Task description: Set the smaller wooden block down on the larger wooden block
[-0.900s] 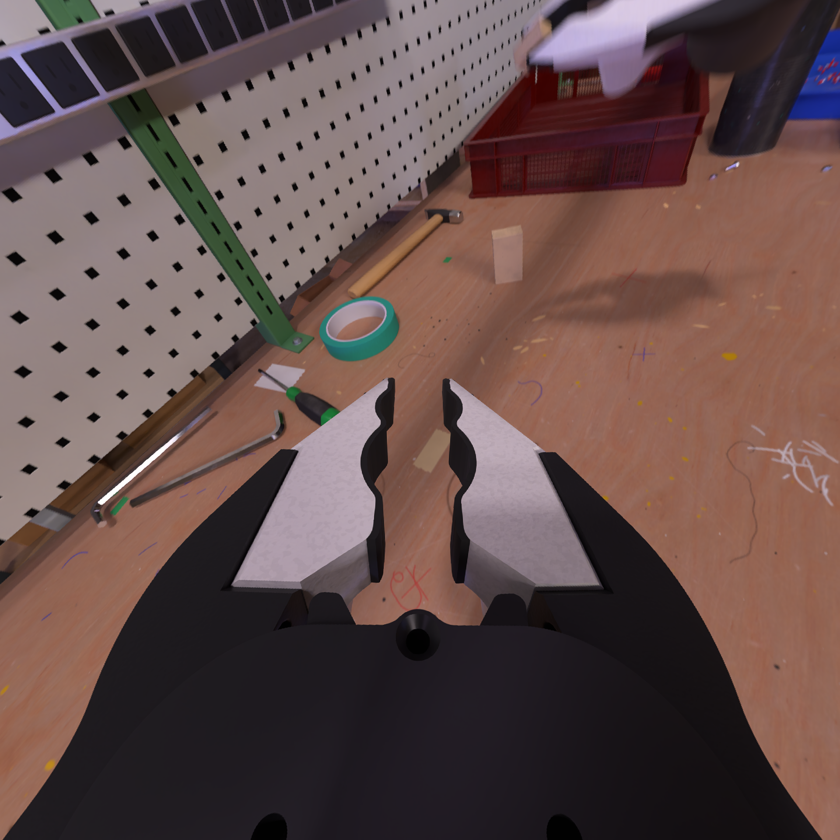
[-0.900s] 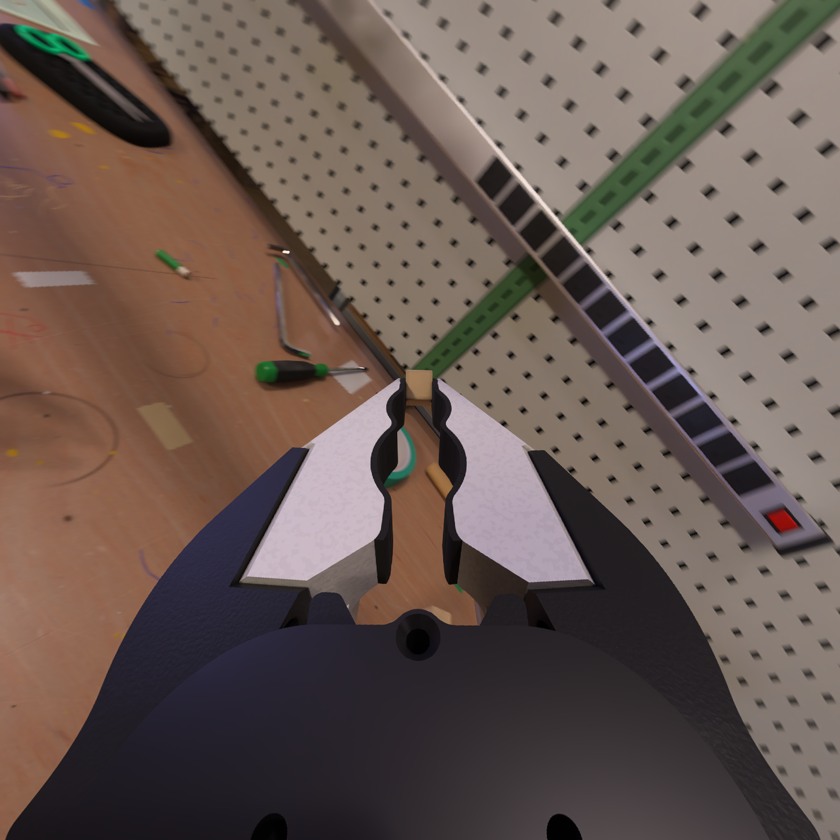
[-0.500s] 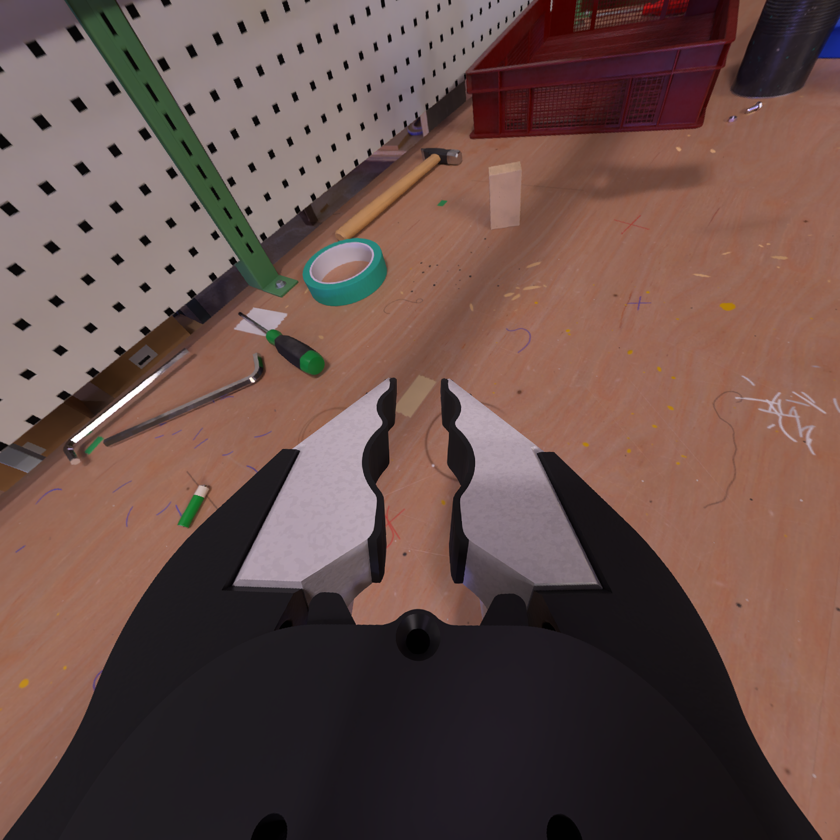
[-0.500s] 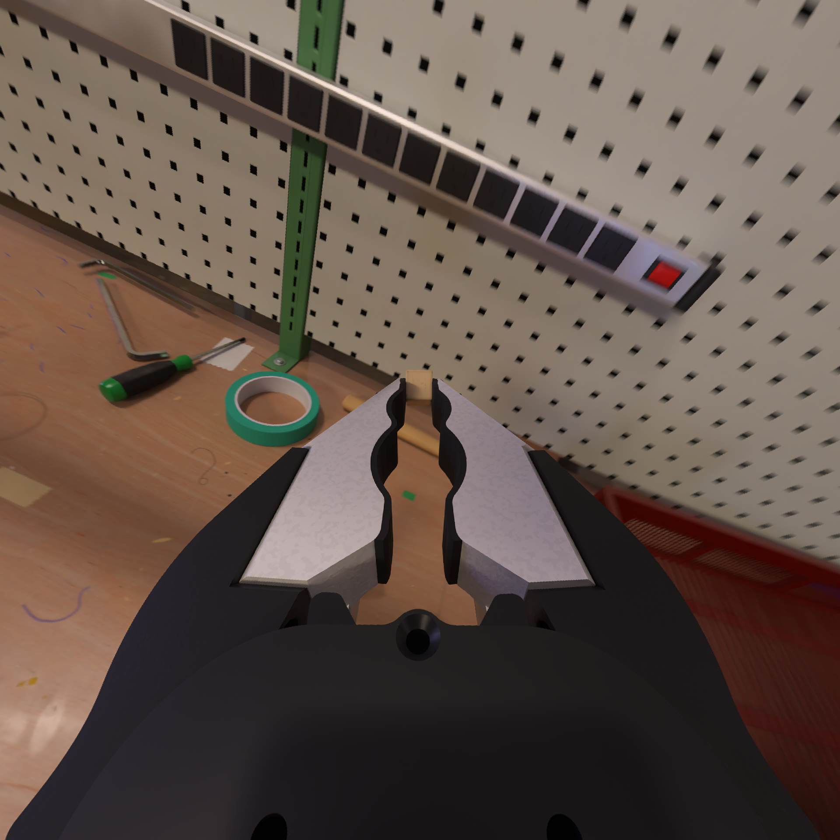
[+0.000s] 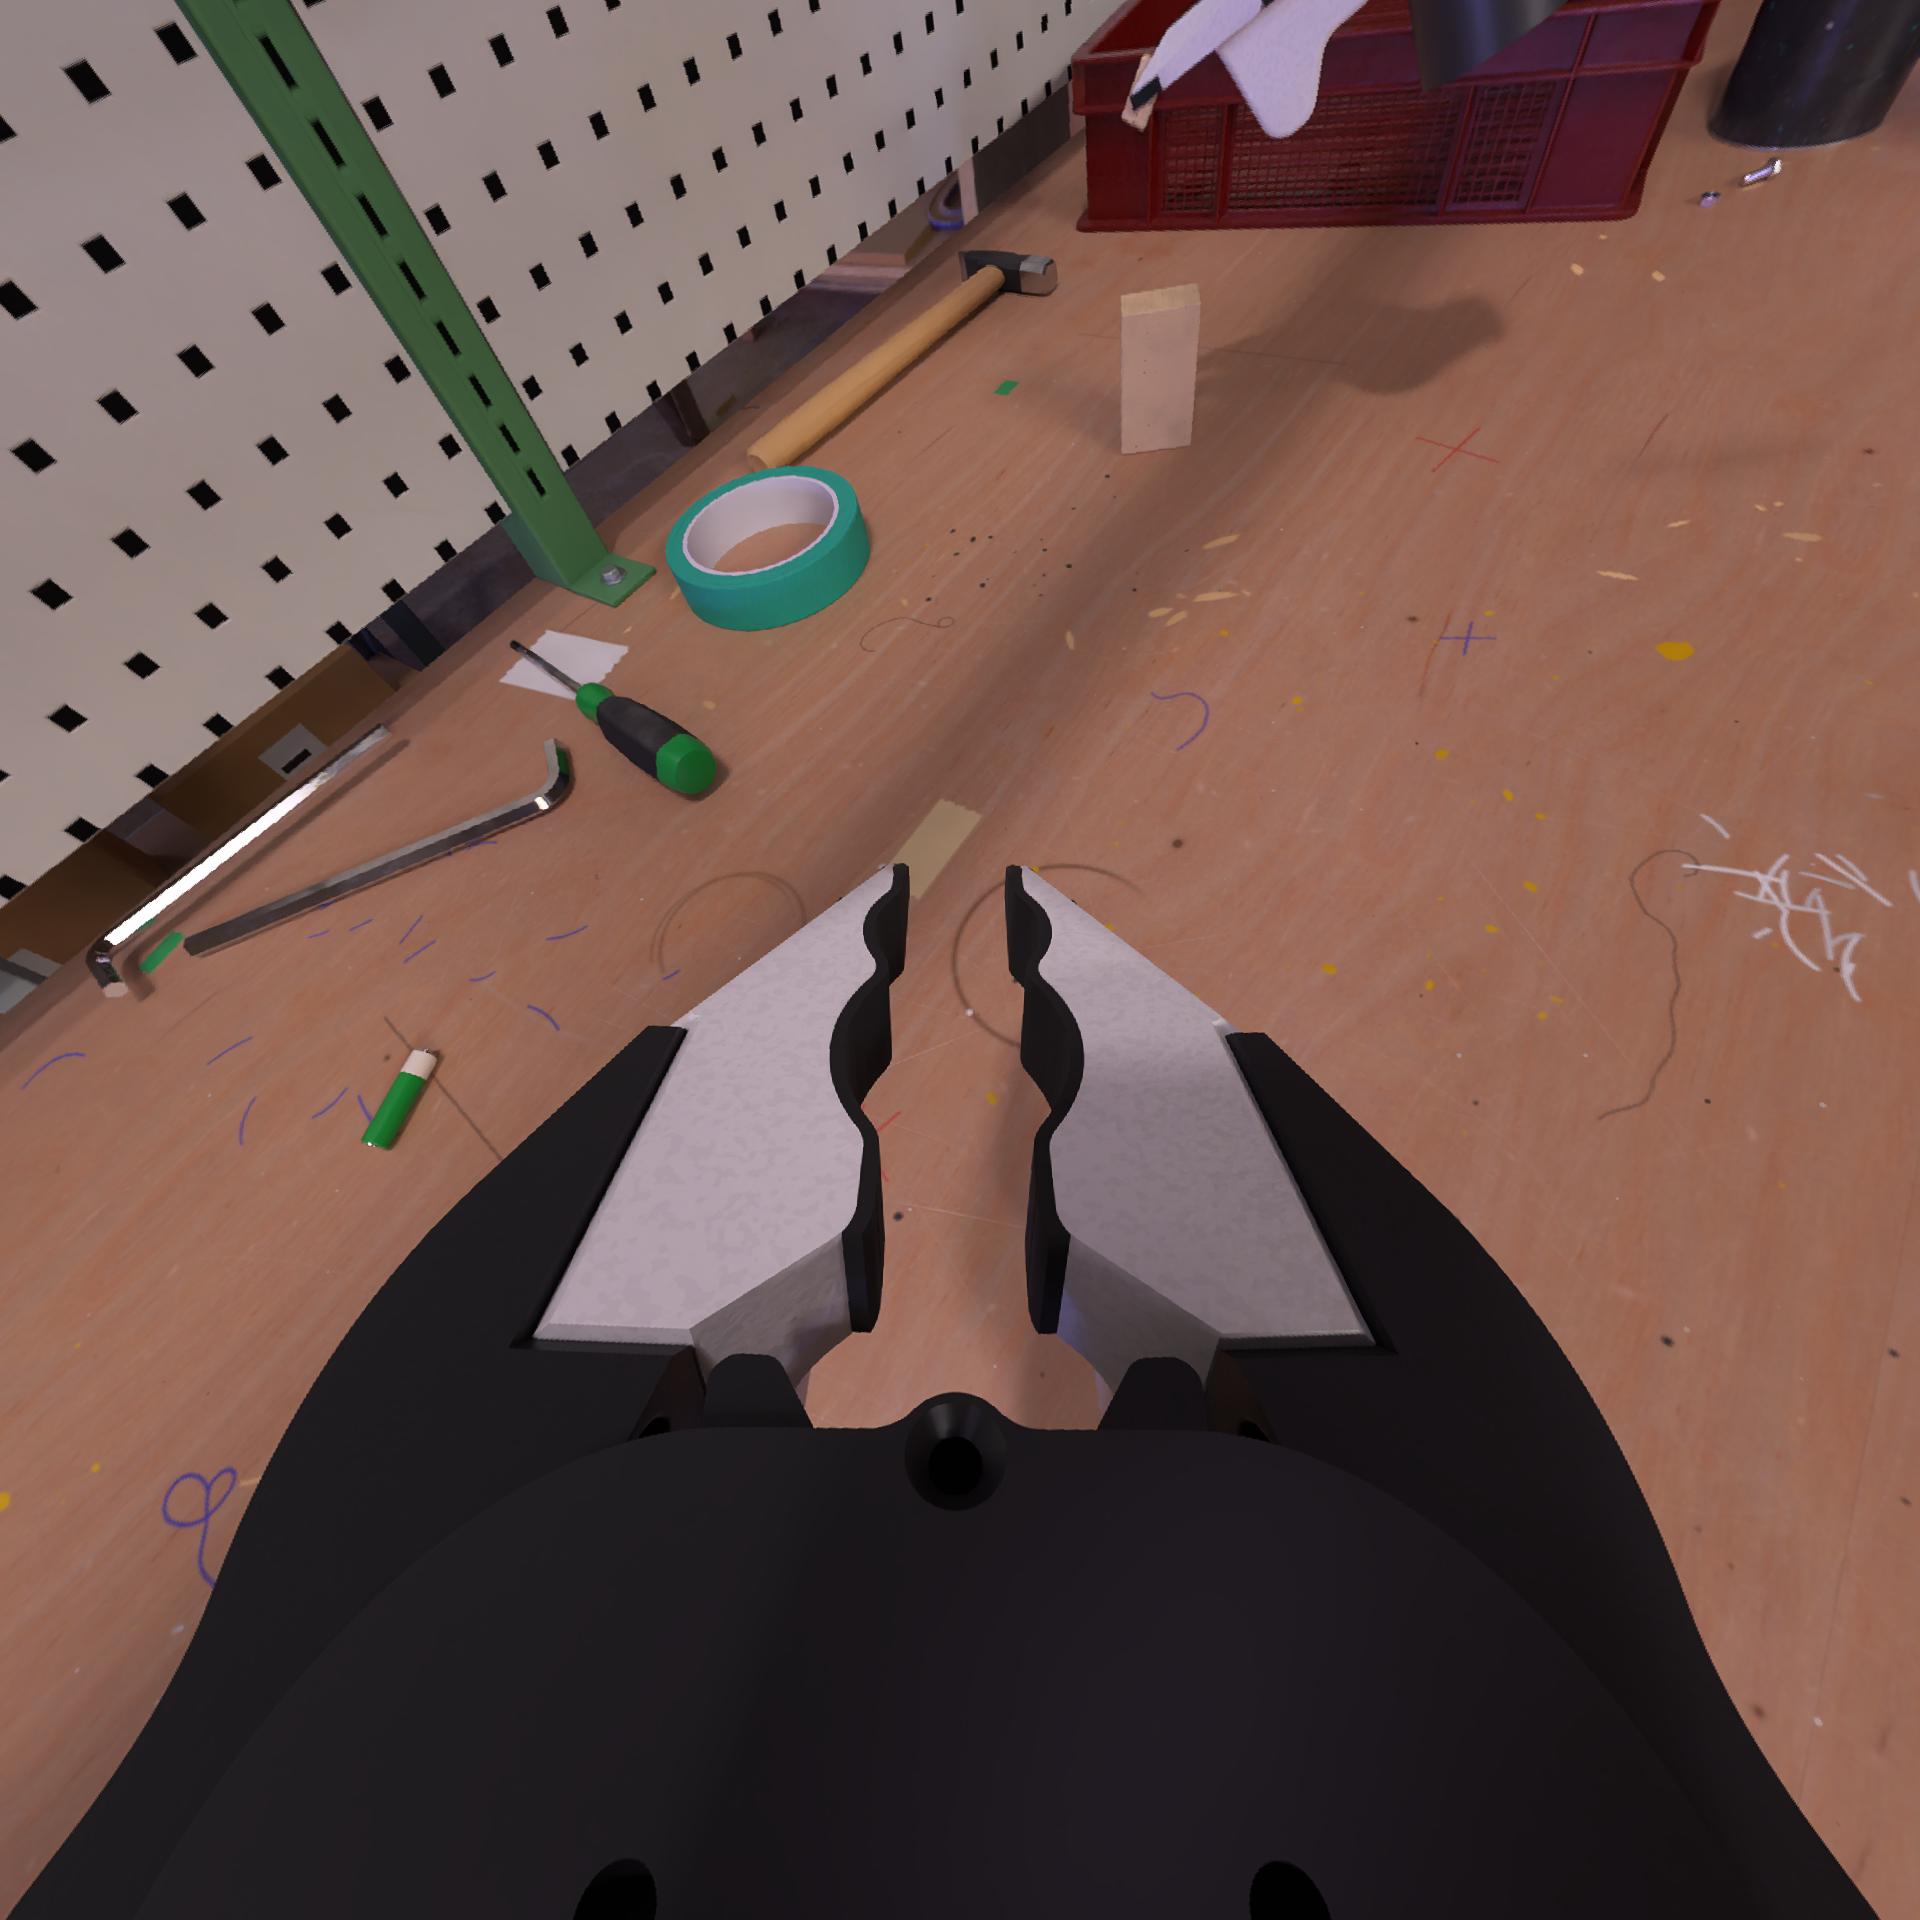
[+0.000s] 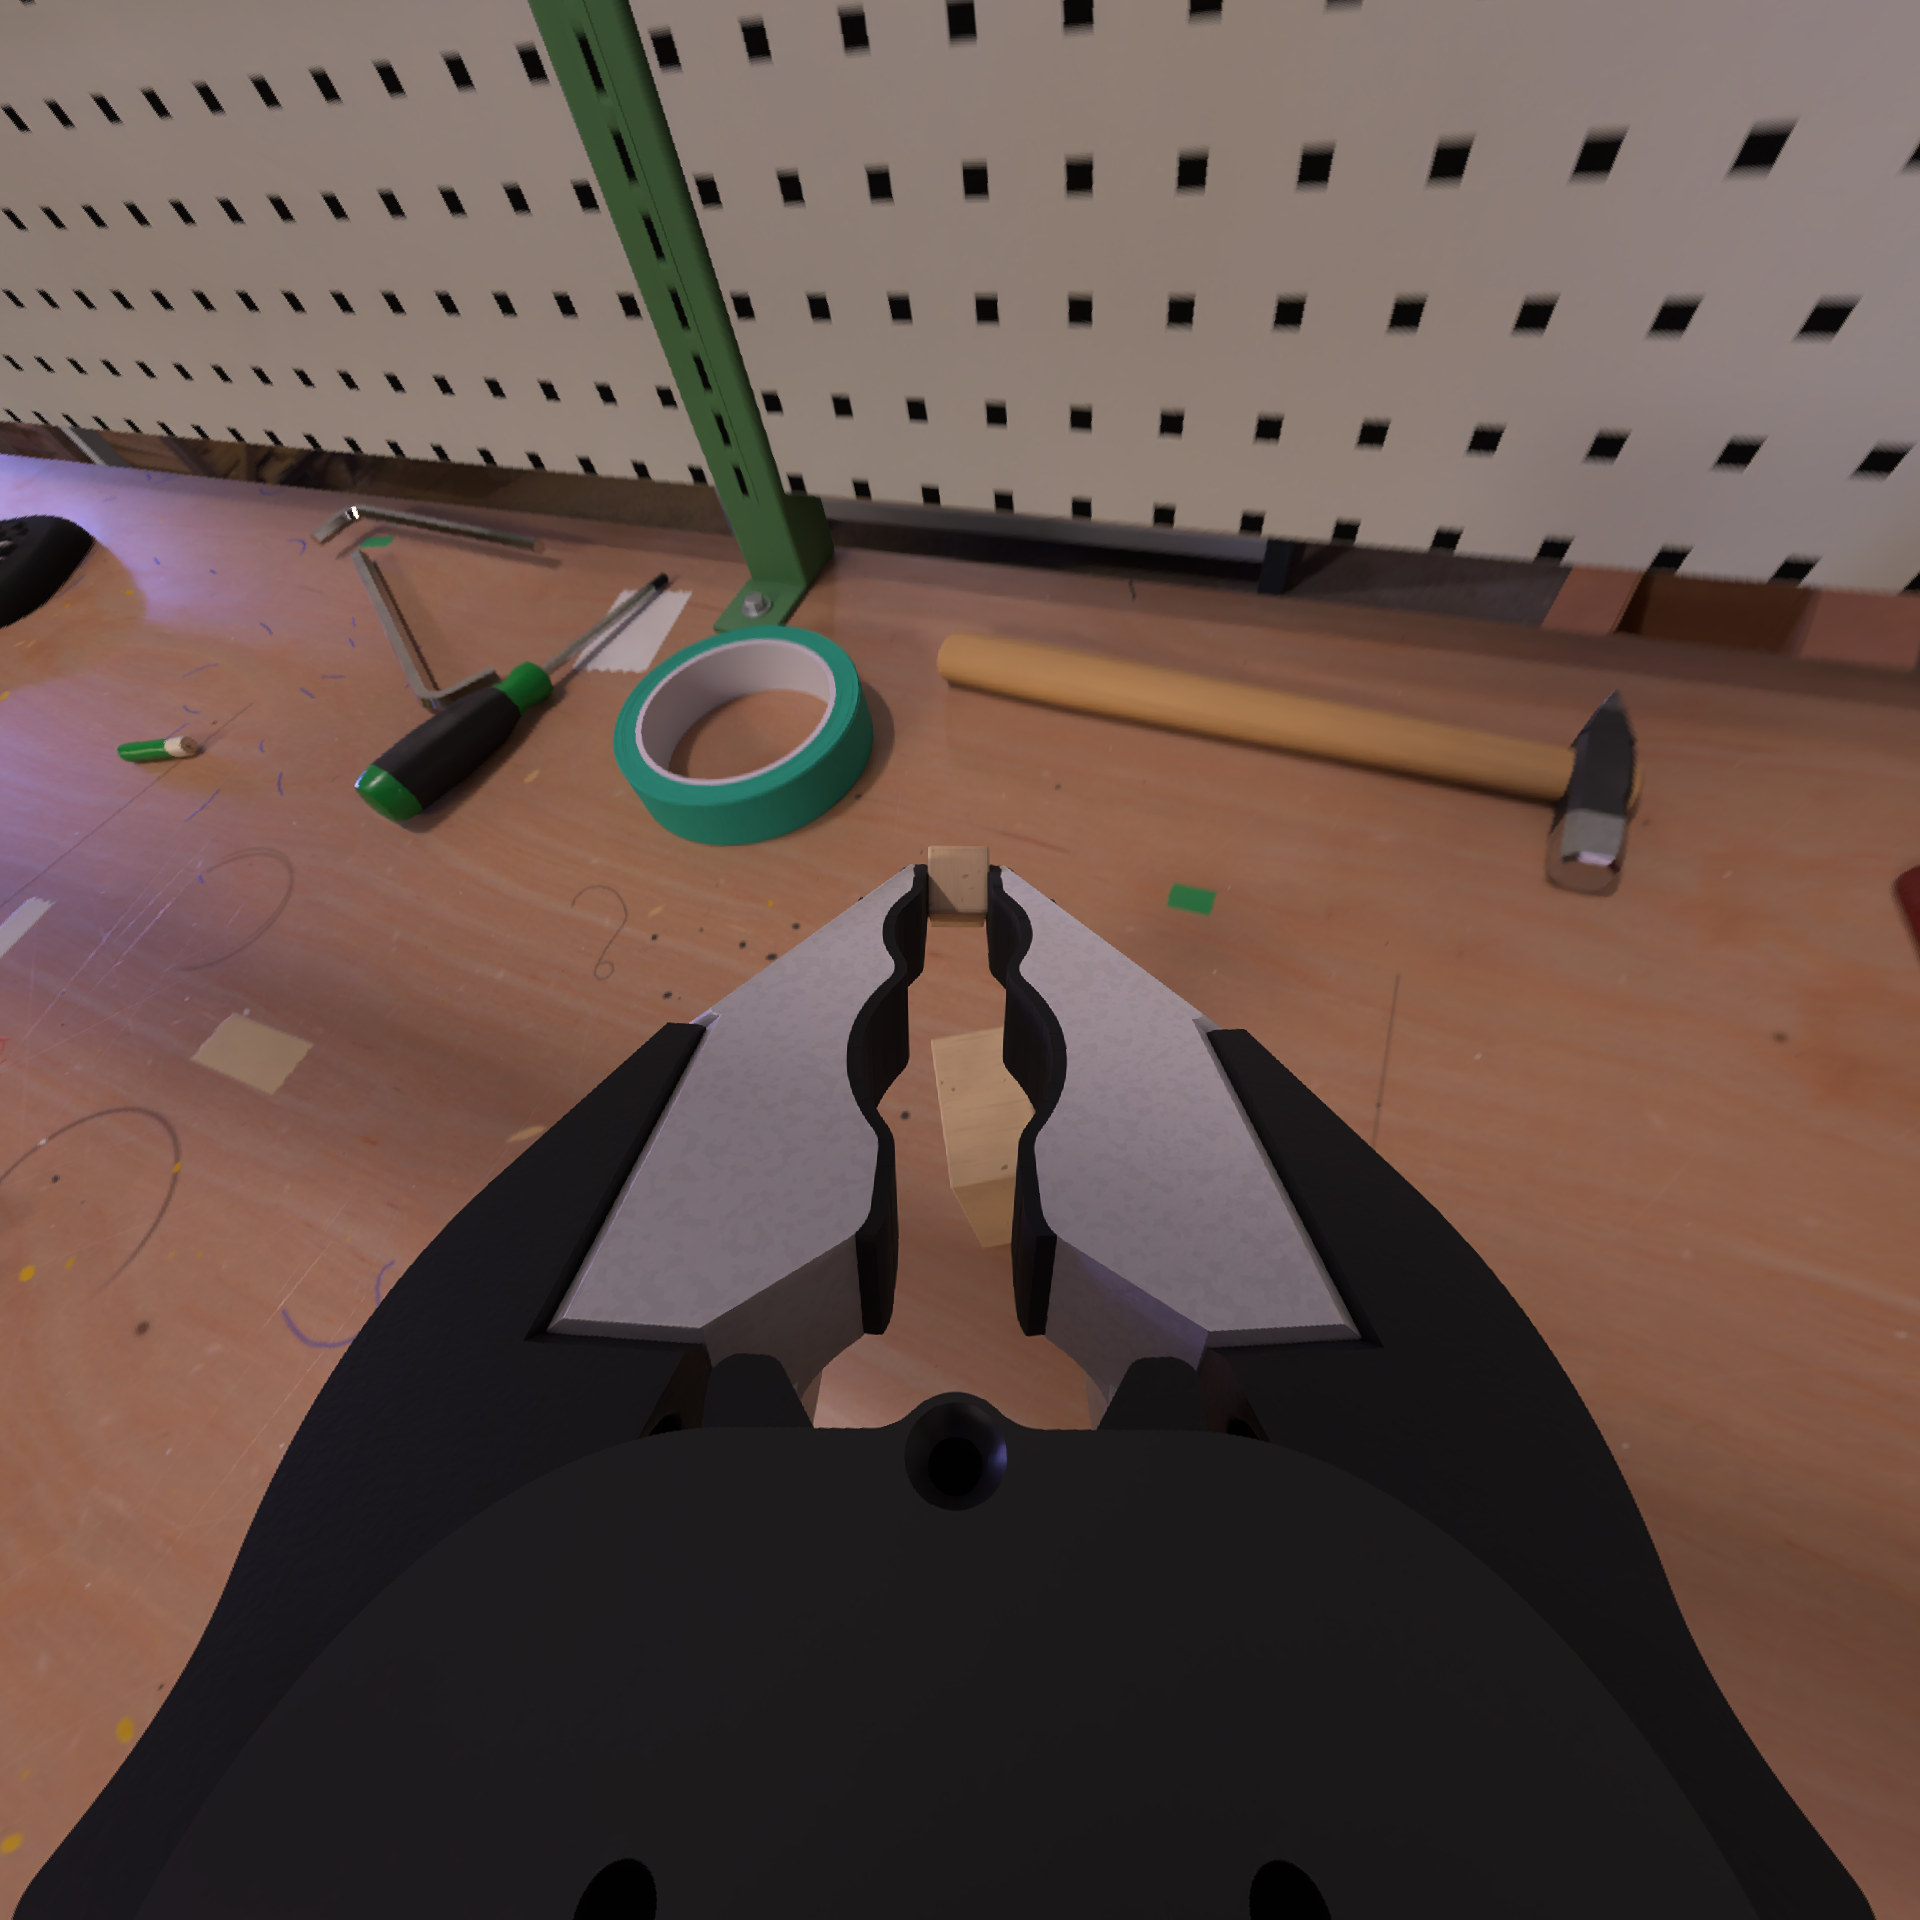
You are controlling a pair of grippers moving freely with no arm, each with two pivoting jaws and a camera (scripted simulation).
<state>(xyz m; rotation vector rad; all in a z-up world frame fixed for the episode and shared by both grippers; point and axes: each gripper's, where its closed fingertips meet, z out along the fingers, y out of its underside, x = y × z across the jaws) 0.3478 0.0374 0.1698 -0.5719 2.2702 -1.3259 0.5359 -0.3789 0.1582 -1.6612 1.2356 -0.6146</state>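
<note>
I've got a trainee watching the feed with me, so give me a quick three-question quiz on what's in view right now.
1. True or false: the right gripper holds the smaller wooden block.
2. Which is closest to the pegboard's green post? A hammer B green tape roll C larger wooden block
3. Fill in: the left gripper is ____ and empty.

Key: 1 true; 2 B; 3 open

— Where is the smaller wooden block [image 6: 957, 881]?

— Pale, roughly cubic, pinched between the tips of the right tongs [image 6: 956, 894], up off the worktop [image 6: 1351, 1039].

— And the larger wooden block [image 5: 1157, 370]?

— A tall, light slab standing upright on the worktop by itself, seen below, between the right tongs' fingers [image 6: 1122, 1122].
</note>
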